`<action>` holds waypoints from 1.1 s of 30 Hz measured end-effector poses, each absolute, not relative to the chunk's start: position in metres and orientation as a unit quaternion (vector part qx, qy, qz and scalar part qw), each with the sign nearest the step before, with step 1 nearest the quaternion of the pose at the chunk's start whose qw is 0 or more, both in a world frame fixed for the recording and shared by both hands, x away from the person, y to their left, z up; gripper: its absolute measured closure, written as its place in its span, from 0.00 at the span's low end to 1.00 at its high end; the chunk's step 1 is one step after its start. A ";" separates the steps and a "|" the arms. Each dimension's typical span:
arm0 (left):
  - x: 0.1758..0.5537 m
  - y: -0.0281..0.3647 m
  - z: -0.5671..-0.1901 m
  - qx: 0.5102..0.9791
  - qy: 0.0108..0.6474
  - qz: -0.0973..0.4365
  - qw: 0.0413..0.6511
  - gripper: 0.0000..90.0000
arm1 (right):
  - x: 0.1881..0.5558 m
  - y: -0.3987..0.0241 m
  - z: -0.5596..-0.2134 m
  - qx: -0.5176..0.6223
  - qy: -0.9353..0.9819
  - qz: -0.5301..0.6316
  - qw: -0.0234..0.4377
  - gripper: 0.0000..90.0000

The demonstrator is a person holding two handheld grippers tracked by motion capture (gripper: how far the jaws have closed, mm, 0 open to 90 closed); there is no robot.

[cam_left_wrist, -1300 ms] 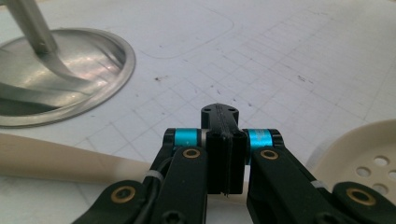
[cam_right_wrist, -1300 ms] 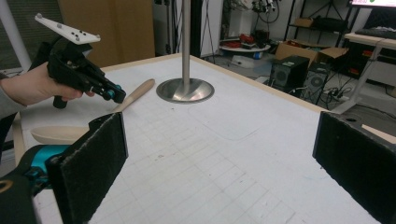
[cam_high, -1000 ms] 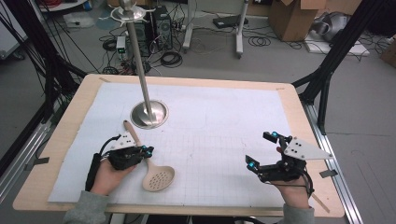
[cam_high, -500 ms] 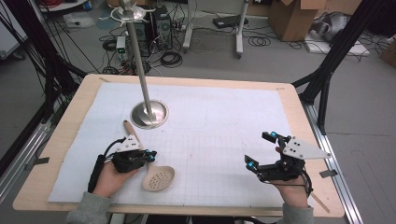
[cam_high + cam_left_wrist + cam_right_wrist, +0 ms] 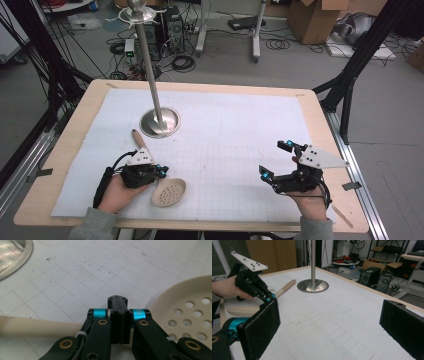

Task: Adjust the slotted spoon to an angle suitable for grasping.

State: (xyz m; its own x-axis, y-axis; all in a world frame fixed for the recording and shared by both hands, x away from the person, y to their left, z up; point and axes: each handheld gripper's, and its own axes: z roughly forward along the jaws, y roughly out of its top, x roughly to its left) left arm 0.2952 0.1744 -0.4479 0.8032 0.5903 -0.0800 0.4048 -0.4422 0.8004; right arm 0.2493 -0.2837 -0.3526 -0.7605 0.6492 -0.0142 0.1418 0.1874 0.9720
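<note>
A beige slotted spoon (image 5: pixel 169 192) lies on the white gridded mat (image 5: pixel 230 130) at the near left, with its handle pointing toward the far side. My left gripper (image 5: pixel 162 171) rests across the handle, just behind the bowl. In the left gripper view its jaws (image 5: pixel 117 300) are pressed together with nothing between them. The handle (image 5: pixel 32 326) runs underneath and the holed bowl (image 5: pixel 192 305) lies at the right. My right gripper (image 5: pixel 275 159) hovers at the near right, open and empty. Its wide-apart pads (image 5: pixel 262 327) frame the left gripper (image 5: pixel 268 297) and the spoon handle (image 5: pixel 285 287).
A steel pole on a round base (image 5: pixel 159 121) stands on the mat at the far left, just beyond the spoon's handle tip. The wooden table rim (image 5: pixel 320 115) borders the mat. Cables, boxes and stands crowd the floor behind the table.
My left hand has slid a little toward the near edge along the spoon handle. The spoon and my right gripper have stayed where they were.
</note>
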 end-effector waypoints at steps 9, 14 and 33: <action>0.284 0.184 -0.448 0.843 0.290 0.088 0.445 1.00 | 0.253 -0.283 -0.353 0.266 0.738 0.581 0.218 0.02; 0.274 0.191 -0.448 0.843 0.290 0.083 0.445 1.00 | 0.256 -0.279 -0.353 0.264 0.739 0.582 0.214 0.02; 0.246 0.213 -0.449 0.844 0.281 0.071 0.452 1.00 | 0.268 -0.262 -0.351 0.250 0.743 0.585 0.206 0.02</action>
State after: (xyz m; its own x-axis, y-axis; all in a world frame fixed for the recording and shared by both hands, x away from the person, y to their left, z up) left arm 0.2465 0.2135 -0.4490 0.8323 0.5382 -0.1329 0.4091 -0.4345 0.8024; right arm 0.2684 -0.2617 -0.3513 -0.7899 0.6131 -0.0140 0.1303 0.1902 0.9731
